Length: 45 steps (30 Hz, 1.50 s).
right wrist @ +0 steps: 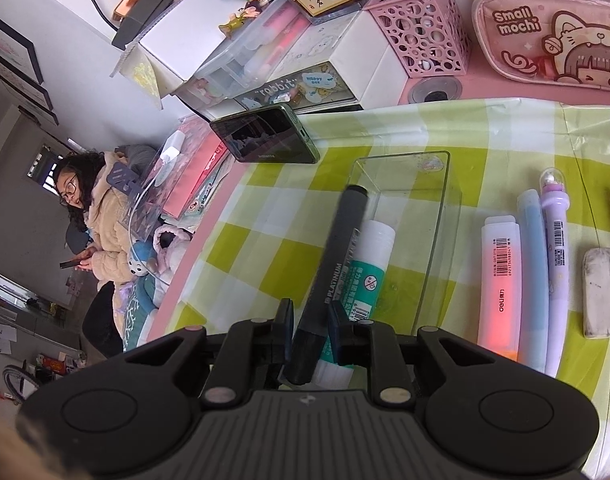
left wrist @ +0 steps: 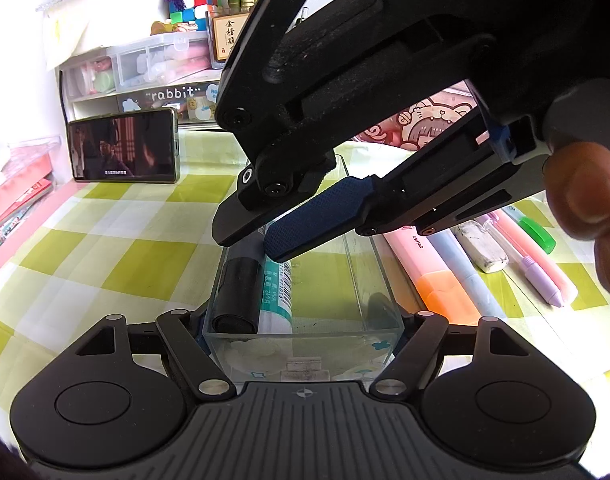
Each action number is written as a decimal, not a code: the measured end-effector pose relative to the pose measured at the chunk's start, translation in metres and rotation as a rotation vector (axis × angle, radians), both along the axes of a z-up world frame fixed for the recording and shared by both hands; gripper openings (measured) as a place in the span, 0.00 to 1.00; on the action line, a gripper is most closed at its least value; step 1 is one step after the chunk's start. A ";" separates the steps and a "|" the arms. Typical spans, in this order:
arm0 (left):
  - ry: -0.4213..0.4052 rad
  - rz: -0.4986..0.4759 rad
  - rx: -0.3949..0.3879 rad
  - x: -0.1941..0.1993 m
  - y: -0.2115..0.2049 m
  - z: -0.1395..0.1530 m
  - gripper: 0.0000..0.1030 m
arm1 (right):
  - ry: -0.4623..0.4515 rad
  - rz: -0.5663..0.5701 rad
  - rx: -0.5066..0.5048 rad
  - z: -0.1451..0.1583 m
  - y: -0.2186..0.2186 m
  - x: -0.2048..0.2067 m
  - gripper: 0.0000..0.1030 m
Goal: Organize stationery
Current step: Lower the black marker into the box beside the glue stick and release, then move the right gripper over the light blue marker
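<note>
A clear plastic tray (left wrist: 379,280) (right wrist: 445,208) lies on the checked cloth. In it are a grey marker (right wrist: 337,264) (left wrist: 239,296) and a white-and-green glue stick (right wrist: 367,272) (left wrist: 277,292). My left gripper (left wrist: 303,328) straddles the tray's near end, its jaws against the tray's two sides. My right gripper (right wrist: 311,322) (left wrist: 289,224) hovers over the tray, its blue pads (left wrist: 317,220) around the marker's rear end. To the right of the tray lie an orange highlighter (right wrist: 499,280) (left wrist: 429,268), a blue pen (right wrist: 535,264), a purple pen (right wrist: 559,248) and an eraser (right wrist: 601,296) (left wrist: 481,246).
A phone (left wrist: 123,150) (right wrist: 269,136) leans against a white "rabbit" drawer box (right wrist: 293,88) at the back. A pink pen basket (right wrist: 421,36) and a pink pencil case (right wrist: 553,28) stand at the back right. Books (left wrist: 13,196) lie at the left.
</note>
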State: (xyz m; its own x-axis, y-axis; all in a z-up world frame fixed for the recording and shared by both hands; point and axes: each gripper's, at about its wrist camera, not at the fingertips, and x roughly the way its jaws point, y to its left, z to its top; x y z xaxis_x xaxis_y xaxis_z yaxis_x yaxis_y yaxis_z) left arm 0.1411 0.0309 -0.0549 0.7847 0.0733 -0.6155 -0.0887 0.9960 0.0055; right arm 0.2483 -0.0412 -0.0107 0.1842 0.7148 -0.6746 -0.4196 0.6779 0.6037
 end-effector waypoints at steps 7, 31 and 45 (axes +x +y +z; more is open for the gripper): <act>0.000 0.001 0.000 0.000 -0.001 0.000 0.72 | -0.010 0.011 0.004 0.000 0.000 -0.003 0.36; 0.000 0.000 0.000 0.000 0.000 0.000 0.72 | -0.162 -0.210 0.033 0.027 -0.081 -0.013 0.46; 0.000 0.000 0.002 0.000 0.000 -0.001 0.72 | -0.178 -0.318 -0.083 0.004 -0.112 -0.015 0.50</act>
